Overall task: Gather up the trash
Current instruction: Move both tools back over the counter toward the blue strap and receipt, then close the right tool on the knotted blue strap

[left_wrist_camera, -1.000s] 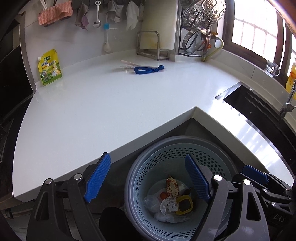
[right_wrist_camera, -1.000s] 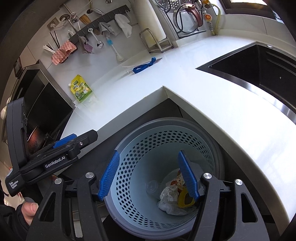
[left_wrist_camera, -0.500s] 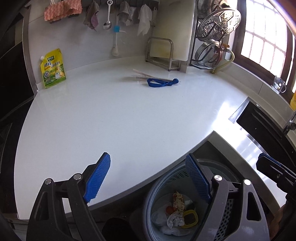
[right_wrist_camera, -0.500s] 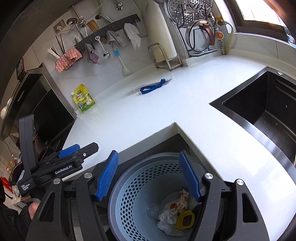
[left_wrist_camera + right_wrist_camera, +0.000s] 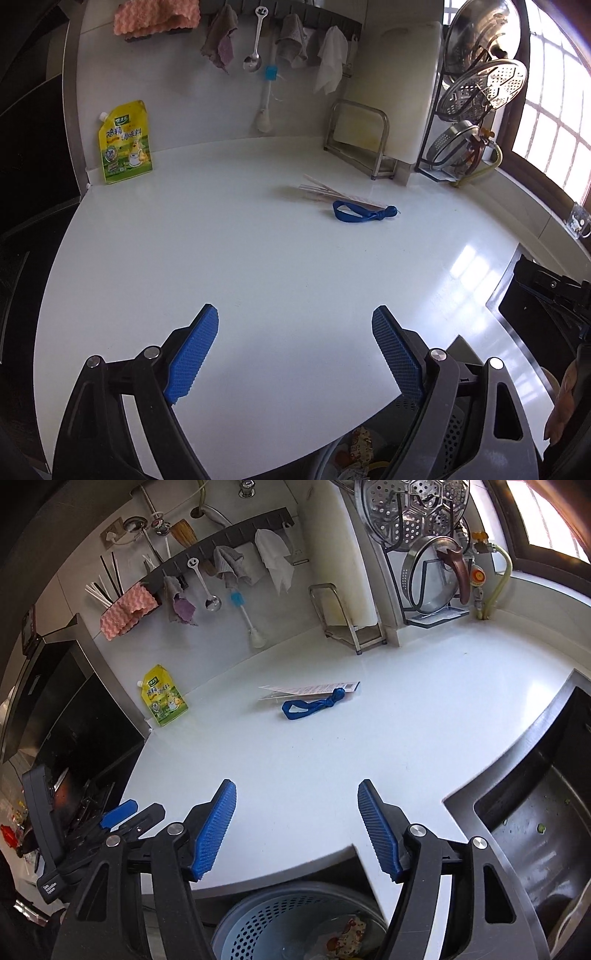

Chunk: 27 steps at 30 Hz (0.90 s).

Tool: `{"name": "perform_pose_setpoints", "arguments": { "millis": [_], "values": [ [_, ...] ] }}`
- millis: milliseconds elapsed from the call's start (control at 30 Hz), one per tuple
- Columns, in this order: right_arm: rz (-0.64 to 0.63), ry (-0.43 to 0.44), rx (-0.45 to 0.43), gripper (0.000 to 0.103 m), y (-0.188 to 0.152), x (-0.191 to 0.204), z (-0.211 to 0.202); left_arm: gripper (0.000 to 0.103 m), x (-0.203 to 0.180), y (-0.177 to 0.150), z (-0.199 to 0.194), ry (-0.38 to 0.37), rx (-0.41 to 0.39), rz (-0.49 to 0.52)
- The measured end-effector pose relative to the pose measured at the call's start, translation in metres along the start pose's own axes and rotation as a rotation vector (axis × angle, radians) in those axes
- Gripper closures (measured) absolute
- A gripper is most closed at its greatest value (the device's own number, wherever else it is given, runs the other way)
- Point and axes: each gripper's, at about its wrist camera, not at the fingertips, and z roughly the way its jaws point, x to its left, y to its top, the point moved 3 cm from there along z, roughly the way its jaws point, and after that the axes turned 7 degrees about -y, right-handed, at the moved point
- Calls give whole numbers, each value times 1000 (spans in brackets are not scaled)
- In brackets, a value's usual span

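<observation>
In the left wrist view the pouch (image 5: 125,144) stands at upper left against the wall. A second ago the bin (image 5: 452,435) filled the lower middle of both views; now only its rim and some trash inside show at the bottom edge, and the counter (image 5: 258,277) fills the frame. Both tools have swung up from the bin toward the counter, which suggests the last drop is done and the next piece is being sought.

The left gripper (image 5: 301,354) is spread wide with nothing between its pads. Right of centre, toward the back, lie the remaining items: a clear wrapper (image 5: 332,194) with a blue strap (image 5: 360,214) just in front, touching or overlapping it. At far right the sink (image 5: 546,317) edge shows.

In the right wrist view the right gripper (image 5: 297,830) is also parted and empty, with the wrapper (image 5: 306,691) and strap (image 5: 310,707) above it at mid-frame and the bin (image 5: 280,919) at the bottom.
</observation>
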Motion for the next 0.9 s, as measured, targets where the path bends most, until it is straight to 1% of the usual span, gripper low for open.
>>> {"name": "perform_pose_setpoints", "arguments": {
  "millis": [133, 267, 367, 467, 600, 733, 800, 900],
  "values": [
    [-3, 5, 19, 37, 21, 7, 37, 19, 2, 10, 14, 11, 16, 40],
    [-27, 6, 63, 37, 47, 16, 80, 19, 19, 27, 29, 29, 40, 55],
    [-3, -2, 90, 37, 65, 17, 111, 19, 33, 42, 41, 66, 50, 88],
    [13, -32, 111, 37, 79, 17, 138, 19, 46, 56, 55, 78, 60, 109],
    [0, -76, 139, 37, 86, 18, 170, 19, 59, 74, 77, 79, 63, 129],
    [12, -124, 186, 37, 84, 12, 203, 19, 67, 85, 101, 74, 66, 110],
    [5, -138, 195, 37, 82, 12, 212, 19, 69, 89, 110, 69, 68, 97],
    [-8, -150, 186, 37, 83, 15, 217, 19, 68, 95, 118, 59, 62, 88]
  ]
}}
